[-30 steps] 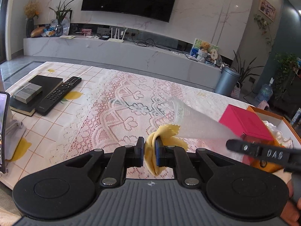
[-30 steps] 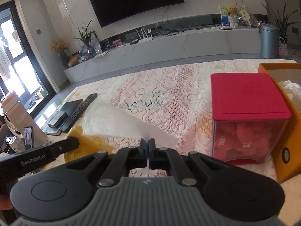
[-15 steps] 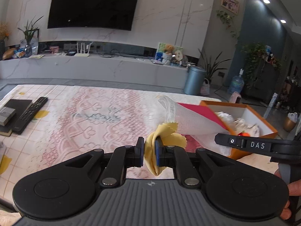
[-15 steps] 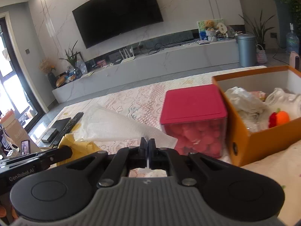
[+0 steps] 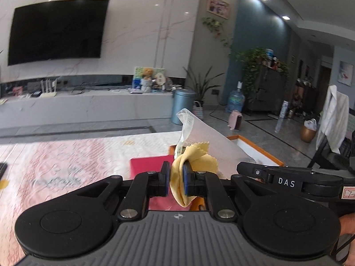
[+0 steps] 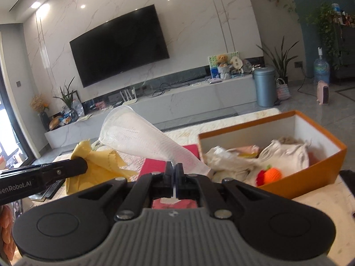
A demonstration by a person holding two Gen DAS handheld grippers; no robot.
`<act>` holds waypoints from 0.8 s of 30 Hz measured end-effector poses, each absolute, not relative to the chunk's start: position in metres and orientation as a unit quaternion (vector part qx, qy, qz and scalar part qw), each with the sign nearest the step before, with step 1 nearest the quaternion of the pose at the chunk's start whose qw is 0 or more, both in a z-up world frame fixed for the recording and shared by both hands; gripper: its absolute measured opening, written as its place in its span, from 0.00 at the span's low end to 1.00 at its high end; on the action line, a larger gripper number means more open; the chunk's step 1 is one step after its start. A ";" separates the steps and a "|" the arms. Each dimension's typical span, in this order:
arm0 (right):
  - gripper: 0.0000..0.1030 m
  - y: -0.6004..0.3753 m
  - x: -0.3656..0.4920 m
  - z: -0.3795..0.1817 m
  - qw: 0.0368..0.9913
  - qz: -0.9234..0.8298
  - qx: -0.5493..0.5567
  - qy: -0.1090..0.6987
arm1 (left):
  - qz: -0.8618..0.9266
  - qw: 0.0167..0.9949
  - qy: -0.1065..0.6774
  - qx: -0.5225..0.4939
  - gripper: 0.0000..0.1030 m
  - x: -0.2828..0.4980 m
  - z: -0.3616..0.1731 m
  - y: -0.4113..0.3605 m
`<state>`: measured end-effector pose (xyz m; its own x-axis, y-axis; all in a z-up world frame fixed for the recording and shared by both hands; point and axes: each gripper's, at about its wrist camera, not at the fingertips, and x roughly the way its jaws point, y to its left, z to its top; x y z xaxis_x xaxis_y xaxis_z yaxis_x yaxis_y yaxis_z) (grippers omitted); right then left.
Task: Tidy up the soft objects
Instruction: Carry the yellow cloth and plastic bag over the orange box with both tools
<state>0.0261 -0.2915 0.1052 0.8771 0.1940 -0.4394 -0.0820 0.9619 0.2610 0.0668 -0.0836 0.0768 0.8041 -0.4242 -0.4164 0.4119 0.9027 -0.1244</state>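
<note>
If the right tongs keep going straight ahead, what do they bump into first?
Probably the red-lidded box, just ahead of the right tongs; the orange box sits off to the right. Depth is hard to judge.

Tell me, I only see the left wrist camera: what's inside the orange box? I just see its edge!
Observer: The orange box already holds crumpled pale cloths and a small orange and red knitted toy.
Child: What is the white stuff next to my yellow cloth?
Observer: It is a white mesh cloth, and the right gripper is shut on its lower end.
Child: Is the yellow cloth tiny?
Observer: No. From the right wrist camera the yellow cloth hangs down well below the left gripper, which is shut on a bunched part of it.
Child: Is the box close?
Observer: Yes, it sits just beyond the right gripper and to its right, beside the red-lidded container.
</note>
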 end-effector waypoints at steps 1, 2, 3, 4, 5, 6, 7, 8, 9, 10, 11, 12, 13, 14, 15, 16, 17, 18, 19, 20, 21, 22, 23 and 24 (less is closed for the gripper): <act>0.00 -0.297 0.027 0.108 0.963 0.065 0.113 0.234 | -0.228 0.949 0.219 -0.009 0.12 0.070 0.079 -0.091; 0.00 -0.304 0.028 0.111 0.965 0.060 0.109 0.230 | -0.236 0.948 0.215 -0.004 0.12 0.073 0.081 -0.099; 0.00 -0.310 0.030 0.113 0.967 0.054 0.105 0.227 | -0.242 0.947 0.211 0.000 0.12 0.076 0.083 -0.106; 0.00 -0.316 0.032 0.116 0.968 0.048 0.102 0.224 | -0.247 0.946 0.208 0.003 0.12 0.079 0.085 -0.113; 0.00 -0.321 0.034 0.118 0.969 0.041 0.098 0.221 | -0.254 0.945 0.206 0.008 0.12 0.084 0.086 -0.120; 0.00 -0.326 0.036 0.120 0.971 0.036 0.093 0.219 | -0.259 0.944 0.206 0.011 0.12 0.088 0.087 -0.127; 0.00 -0.332 0.039 0.122 0.972 0.030 0.088 0.217 | -0.264 0.942 0.206 0.013 0.12 0.093 0.088 -0.133; 0.00 -0.338 0.042 0.123 0.973 0.025 0.083 0.215 | -0.269 0.941 0.206 0.016 0.12 0.098 0.088 -0.139; 0.00 -0.343 0.046 0.124 0.973 0.020 0.078 0.214 | -0.273 0.939 0.207 0.018 0.12 0.102 0.088 -0.144; 0.00 -0.348 0.050 0.125 0.974 0.015 0.074 0.214 | -0.277 0.938 0.208 0.018 0.12 0.107 0.088 -0.149; 0.00 -0.353 0.054 0.125 0.974 0.012 0.070 0.214 | -0.282 0.936 0.211 0.018 0.12 0.110 0.086 -0.154; 0.00 -0.358 0.058 0.125 0.974 0.008 0.067 0.215 | -0.286 0.934 0.213 0.019 0.12 0.114 0.085 -0.158; 0.00 -0.362 0.062 0.125 0.974 0.004 0.063 0.217 | -0.290 0.933 0.214 0.022 0.12 0.118 0.083 -0.163; 0.00 -0.365 0.066 0.124 0.974 0.001 0.059 0.219 | -0.293 0.931 0.216 0.026 0.12 0.118 0.081 -0.167; 0.00 -0.369 0.070 0.122 0.974 -0.002 0.055 0.222 | -0.295 0.930 0.218 0.030 0.12 0.122 0.079 -0.171; 0.00 -0.372 0.075 0.121 0.973 -0.004 0.051 0.224 | -0.297 0.929 0.220 0.035 0.12 0.123 0.076 -0.174; 0.00 -0.374 0.080 0.119 0.973 -0.007 0.047 0.228 | -0.298 0.927 0.223 0.038 0.12 0.127 0.074 -0.178; 0.00 -0.377 0.084 0.116 0.972 -0.009 0.044 0.231 | -0.300 0.926 0.226 0.042 0.12 0.131 0.072 -0.182; 0.00 -0.379 0.089 0.114 0.971 -0.010 0.041 0.235 | -0.302 0.924 0.229 0.046 0.12 0.133 0.069 -0.186; 0.00 -0.382 0.094 0.111 0.970 -0.012 0.037 0.238 | -0.304 0.922 0.232 0.051 0.12 0.136 0.066 -0.189; 0.00 -0.384 0.099 0.108 0.970 -0.014 0.034 0.242 | -0.306 0.921 0.235 0.056 0.12 0.139 0.063 -0.192; 0.00 -0.384 0.103 0.104 0.968 -0.015 0.030 0.248 | -0.307 0.919 0.238 0.059 0.12 0.142 0.060 -0.195; 0.00 -0.386 0.108 0.101 0.967 -0.017 0.028 0.253 | -0.309 0.917 0.244 0.061 0.12 0.147 0.058 -0.198; 0.00 -0.388 0.113 0.097 0.965 -0.019 0.025 0.260 | -0.310 0.915 0.250 0.061 0.12 0.151 0.054 -0.200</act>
<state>0.1129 -0.3880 0.0973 0.8646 -0.0235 -0.5020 0.0500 0.9980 0.0393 0.1509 -0.2005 0.0537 0.6834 -0.5369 -0.4948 0.5979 0.8005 -0.0428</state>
